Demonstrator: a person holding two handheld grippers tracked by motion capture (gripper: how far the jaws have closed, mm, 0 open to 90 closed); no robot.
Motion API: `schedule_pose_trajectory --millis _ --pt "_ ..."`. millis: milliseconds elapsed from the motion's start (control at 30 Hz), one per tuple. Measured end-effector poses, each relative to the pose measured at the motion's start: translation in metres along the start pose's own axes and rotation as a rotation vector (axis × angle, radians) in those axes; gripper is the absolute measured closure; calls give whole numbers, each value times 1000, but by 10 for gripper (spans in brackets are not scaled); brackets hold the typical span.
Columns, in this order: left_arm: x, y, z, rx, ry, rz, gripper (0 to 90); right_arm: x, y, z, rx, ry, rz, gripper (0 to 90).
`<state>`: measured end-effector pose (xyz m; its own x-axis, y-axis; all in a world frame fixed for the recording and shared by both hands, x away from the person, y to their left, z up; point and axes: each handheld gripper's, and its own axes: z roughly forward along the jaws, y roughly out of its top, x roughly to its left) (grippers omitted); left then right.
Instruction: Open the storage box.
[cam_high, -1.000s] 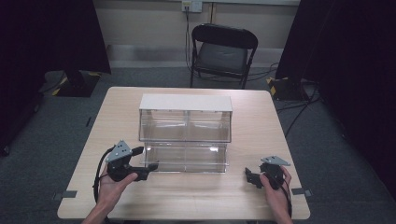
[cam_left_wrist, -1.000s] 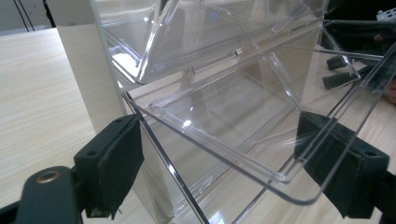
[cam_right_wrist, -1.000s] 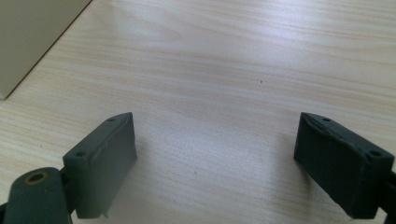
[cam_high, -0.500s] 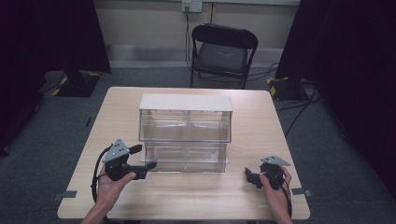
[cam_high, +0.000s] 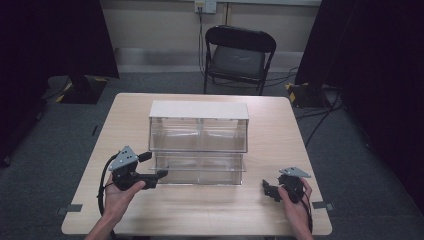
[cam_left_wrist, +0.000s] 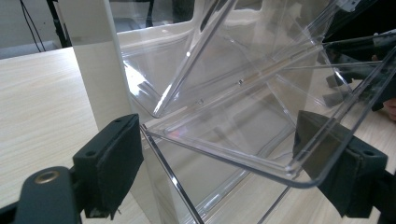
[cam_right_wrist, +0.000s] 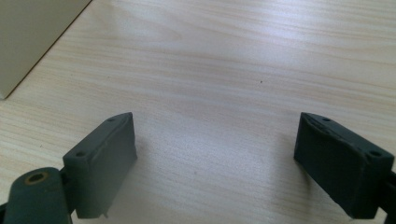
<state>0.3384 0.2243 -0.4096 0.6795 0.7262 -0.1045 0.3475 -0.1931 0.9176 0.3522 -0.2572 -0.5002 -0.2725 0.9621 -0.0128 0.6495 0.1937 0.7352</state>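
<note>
Left tool (cam_high: 159, 174) at the clear bin (cam_high: 198, 142), jaws wide; right tool (cam_high: 267, 188) idle, jaws wide.

Bin sits mid-tabletop (cam_high: 150, 215), long axis left to right, open fronts facing the person. Left tool points right at the lower tier's near left corner; in the left gripper view the tier's clear front lip (cam_left_wrist: 224, 158) lies between the jaws, contact unclear. Right tool rests by the near right edge, well apart from the bin, pointing left.

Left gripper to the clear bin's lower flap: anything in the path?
Nothing visible. The left gripper has its jaws open, standing on either side of the front lip of the lower flap of the clear bin. Whether they touch it, I cannot tell. The right gripper sits apart over bare table.
</note>
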Motion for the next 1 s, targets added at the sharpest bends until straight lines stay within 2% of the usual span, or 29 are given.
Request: schedule_pose_trajectory --millis 133,367,633,733,800,1000 --pt "0 1 0 -2 1 9 155 0 0 0 0 0 0 121" --pt "0 2 0 -16 1 -10 156 0 0 0 0 0 0 121" --pt "1 5 1 -21 5 -12 156 0 0 0 0 0 0 121" --pt "-2 8 -1 -21 12 11 158 0 0 0 0 0 0 121" --pt "-1 8 -1 -28 3 -6 157 0 0 0 0 0 0 120" --pt "1 8 1 -28 1 -14 155 0 0 0 0 0 0 121"
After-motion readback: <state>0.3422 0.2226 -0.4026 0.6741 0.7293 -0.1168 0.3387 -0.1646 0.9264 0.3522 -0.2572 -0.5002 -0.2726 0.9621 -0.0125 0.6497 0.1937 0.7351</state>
